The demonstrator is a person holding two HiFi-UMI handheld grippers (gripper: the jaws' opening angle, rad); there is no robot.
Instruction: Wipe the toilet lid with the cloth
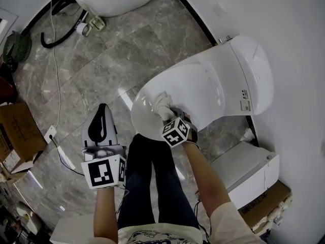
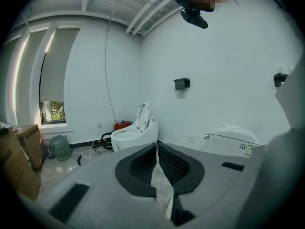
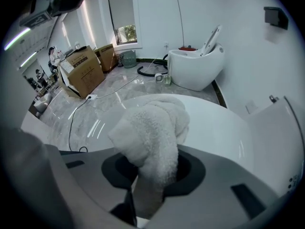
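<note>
Right gripper point(image 3: 151, 178) pinches the cloth point(image 3: 152, 128) at the 8 o'clock edge of the toilet lid point(image 1: 200, 83); the bunched wad may slide off.

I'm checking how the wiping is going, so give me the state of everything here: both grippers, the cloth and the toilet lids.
toilet lid: down, closed over the bowl.
cloth: bunched up, against the front end of the toilet lid.
right gripper: shut on the cloth.
left gripper: shut, nothing between its jaws, held beside the toilet.
far toilet's lid: raised upright.
</note>
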